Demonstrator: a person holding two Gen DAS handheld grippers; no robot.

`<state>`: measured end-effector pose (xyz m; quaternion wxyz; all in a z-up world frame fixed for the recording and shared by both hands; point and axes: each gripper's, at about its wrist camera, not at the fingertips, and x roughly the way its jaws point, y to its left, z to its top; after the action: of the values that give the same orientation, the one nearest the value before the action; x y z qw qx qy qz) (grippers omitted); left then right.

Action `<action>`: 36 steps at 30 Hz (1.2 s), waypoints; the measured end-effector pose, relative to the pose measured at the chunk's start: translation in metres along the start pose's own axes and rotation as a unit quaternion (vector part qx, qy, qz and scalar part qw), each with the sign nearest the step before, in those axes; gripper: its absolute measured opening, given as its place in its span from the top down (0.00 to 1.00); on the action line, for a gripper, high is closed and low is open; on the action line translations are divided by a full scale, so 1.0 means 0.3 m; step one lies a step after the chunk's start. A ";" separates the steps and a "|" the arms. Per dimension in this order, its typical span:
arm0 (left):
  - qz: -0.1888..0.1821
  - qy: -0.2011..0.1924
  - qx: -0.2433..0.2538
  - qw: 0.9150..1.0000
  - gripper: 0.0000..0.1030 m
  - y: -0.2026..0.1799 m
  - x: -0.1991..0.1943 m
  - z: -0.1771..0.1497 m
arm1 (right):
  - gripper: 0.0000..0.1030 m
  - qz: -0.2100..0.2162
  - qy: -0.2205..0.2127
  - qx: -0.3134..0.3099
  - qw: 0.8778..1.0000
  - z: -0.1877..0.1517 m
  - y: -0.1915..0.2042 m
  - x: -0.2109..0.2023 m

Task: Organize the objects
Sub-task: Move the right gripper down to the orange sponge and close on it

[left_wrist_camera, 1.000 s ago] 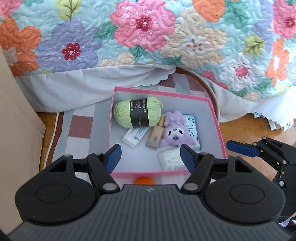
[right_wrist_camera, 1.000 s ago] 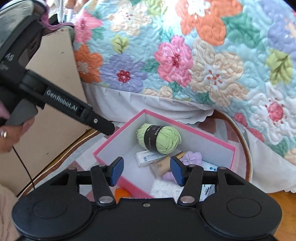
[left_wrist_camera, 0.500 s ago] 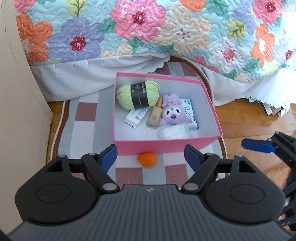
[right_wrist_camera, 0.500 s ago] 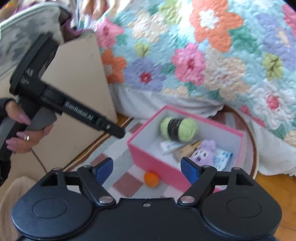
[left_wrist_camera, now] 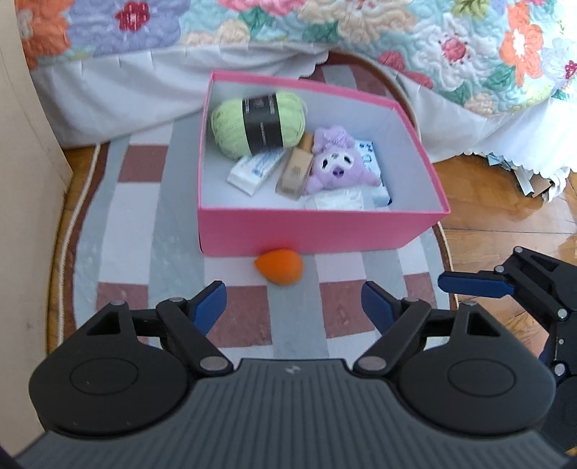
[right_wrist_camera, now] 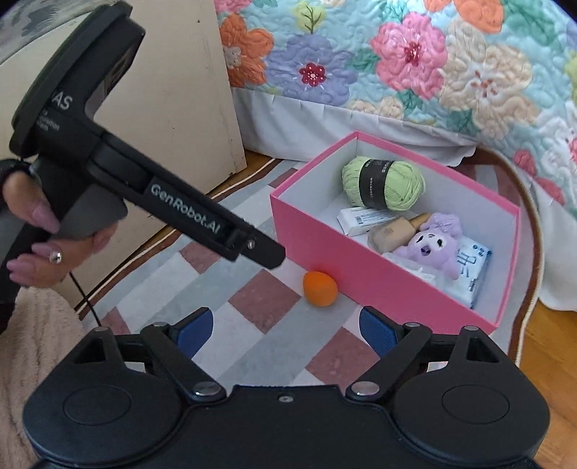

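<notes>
Both hand-held grippers, left (left_wrist_camera: 294, 301) and right (right_wrist_camera: 285, 326), gape wide over the checked rug (left_wrist_camera: 144, 231); an orange sponge (left_wrist_camera: 279, 267) touches the pink box (left_wrist_camera: 306, 234) beside the quilted bed (left_wrist_camera: 360, 21).

Readable text from my feeds: "GenRobot.AI" in white on the black arm of the left tongs (right_wrist_camera: 202, 220), right wrist view. Higher up on the same unit's housing I get "AS", cut off at the left, with smaller lines below it too blurred to read. Yarn ball (right_wrist_camera: 383, 184) has a black band with tiny print, illegible. White tube (right_wrist_camera: 364, 219) shows a barcode, digits unreadable. Blue-white packet (right_wrist_camera: 474, 265) carries printed characters I can't make out.
</notes>
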<state>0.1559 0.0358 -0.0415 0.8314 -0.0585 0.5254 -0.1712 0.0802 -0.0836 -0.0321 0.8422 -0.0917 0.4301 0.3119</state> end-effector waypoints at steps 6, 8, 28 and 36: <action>0.008 0.012 -0.019 1.000 0.21 0.050 0.118 -0.030 | 0.12 -0.013 -0.013 -0.007 1.000 -0.045 0.021 0.100; 0.001 0.012 -0.030 0.999 0.21 0.071 0.153 -0.039 | 0.12 -0.019 -0.018 -0.012 1.000 -0.060 0.018 0.138; -0.031 -0.019 -0.039 0.999 0.23 0.153 0.387 -0.058 | 0.13 -0.048 -0.046 0.033 0.997 -0.113 -0.115 0.475; -0.049 -0.038 -0.005 0.998 0.52 0.129 0.409 -0.070 | 0.60 -0.046 -0.050 0.038 0.997 -0.108 -0.107 0.495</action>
<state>0.1934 0.0312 -0.1661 0.8412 -0.0947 0.4905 -0.2068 0.1426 -0.0564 -0.1717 0.8790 -0.0642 0.3943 0.2603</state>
